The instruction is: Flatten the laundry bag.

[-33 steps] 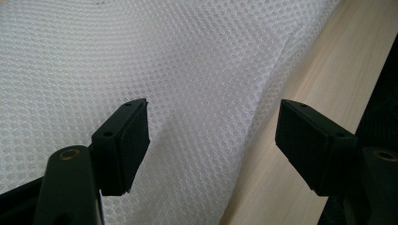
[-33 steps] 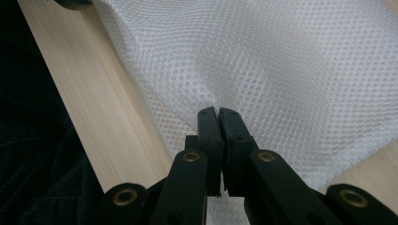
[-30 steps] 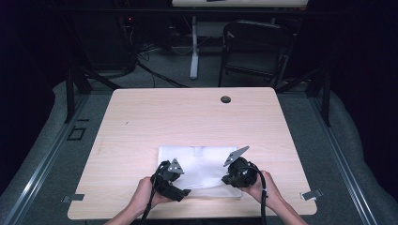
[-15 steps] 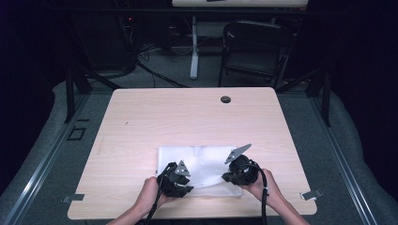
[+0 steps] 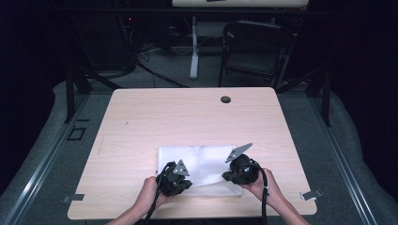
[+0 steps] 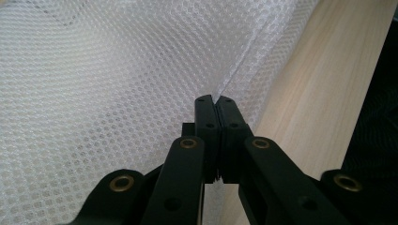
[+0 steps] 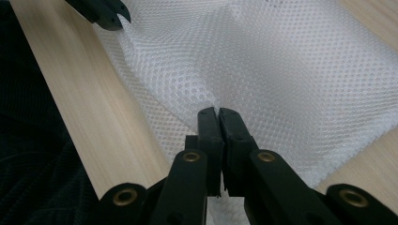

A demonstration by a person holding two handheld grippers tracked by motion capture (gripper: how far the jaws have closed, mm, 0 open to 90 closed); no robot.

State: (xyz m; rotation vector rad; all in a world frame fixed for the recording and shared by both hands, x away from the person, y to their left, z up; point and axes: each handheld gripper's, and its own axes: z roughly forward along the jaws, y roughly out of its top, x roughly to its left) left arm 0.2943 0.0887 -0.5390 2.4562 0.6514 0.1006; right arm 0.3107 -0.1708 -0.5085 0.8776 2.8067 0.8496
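Note:
A white mesh cloth (image 5: 202,161) lies flat near the front edge of the wooden table (image 5: 187,117). My left gripper (image 5: 180,182) is at the cloth's near left part, its jaws shut on a pinch of the mesh cloth (image 6: 117,84) along a raised fold. My right gripper (image 5: 231,174) is at the near right part, jaws shut on the mesh cloth (image 7: 281,70) where it puckers. In the right gripper view my left gripper (image 7: 105,11) shows at the top left, on the cloth's edge.
A small dark round grommet (image 5: 225,99) sits at the table's far edge. A folding chair (image 5: 253,47) and a table leg (image 5: 194,47) stand beyond the table. The front edge of the table runs close beside both grippers.
My left gripper has shifted a little to the right along the cloth's near edge. My right gripper has stayed almost in place.

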